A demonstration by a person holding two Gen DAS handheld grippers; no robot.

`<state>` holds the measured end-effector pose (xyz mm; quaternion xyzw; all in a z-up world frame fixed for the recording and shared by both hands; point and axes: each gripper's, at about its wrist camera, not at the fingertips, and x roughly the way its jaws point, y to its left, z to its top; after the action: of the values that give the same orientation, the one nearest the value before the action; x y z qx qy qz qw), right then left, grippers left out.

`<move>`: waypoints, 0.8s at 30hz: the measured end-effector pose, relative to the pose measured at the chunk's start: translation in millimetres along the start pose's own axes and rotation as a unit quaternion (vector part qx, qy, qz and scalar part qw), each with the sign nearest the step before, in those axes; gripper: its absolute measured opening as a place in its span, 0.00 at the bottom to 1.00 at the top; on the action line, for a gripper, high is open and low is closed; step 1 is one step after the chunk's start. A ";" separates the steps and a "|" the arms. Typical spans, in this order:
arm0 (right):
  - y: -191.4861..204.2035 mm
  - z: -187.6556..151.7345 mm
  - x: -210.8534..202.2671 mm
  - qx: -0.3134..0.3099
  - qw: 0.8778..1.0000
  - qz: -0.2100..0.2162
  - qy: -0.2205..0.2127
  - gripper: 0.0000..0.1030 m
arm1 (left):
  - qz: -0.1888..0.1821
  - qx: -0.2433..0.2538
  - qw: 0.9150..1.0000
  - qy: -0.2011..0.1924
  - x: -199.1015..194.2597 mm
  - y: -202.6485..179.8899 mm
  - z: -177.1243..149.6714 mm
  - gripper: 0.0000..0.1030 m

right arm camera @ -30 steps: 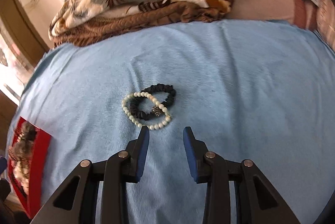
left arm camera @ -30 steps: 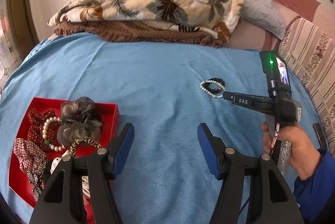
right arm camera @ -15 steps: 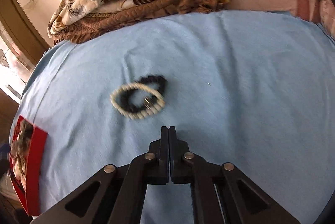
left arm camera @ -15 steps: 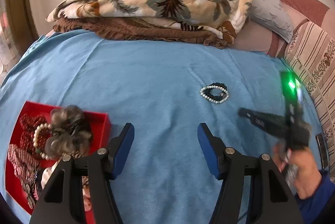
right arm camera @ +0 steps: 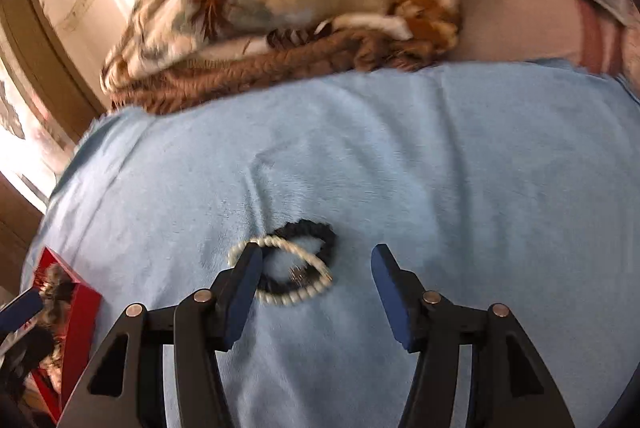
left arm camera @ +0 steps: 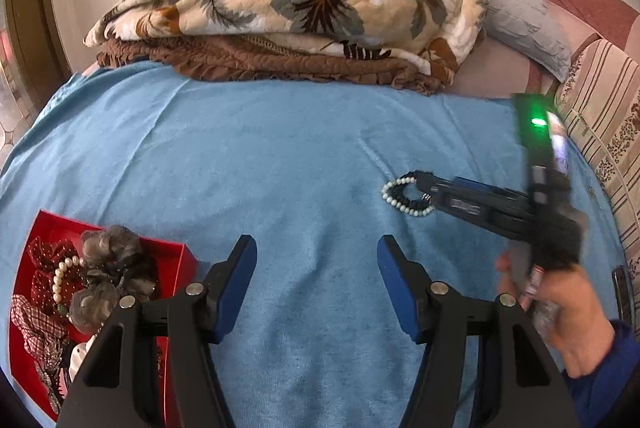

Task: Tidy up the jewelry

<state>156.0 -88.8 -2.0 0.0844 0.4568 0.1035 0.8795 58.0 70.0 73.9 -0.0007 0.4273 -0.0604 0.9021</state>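
Two bracelets (right arm camera: 294,270) lie between my right claw's (right arm camera: 316,270) spread fingers, just opened from shut; red box (left arm camera: 182,260) well aside; left claw (left arm camera: 316,266) stands wide, empty

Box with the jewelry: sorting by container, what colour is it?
Red; the box shows best in the left wrist view.

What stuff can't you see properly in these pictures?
- Red box, left wrist view: its near end is hidden behind the left gripper.
- Pearl bracelet, right wrist view: its left end is covered by a finger of the open right gripper; the picture is blurred.
- Black hair tie: whether it tangles with the bracelet cannot be told.
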 end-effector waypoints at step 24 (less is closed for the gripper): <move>-124.2 -150.1 -149.7 0.112 0.990 -0.074 -0.031 0.10 | -0.061 0.057 0.996 0.041 10.4 -78.1 -43.9 0.60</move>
<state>-38.2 -239.2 0.2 0.1513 0.4428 -0.0161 0.8836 22.2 -6.5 42.2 0.0268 0.4587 -0.1398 0.8771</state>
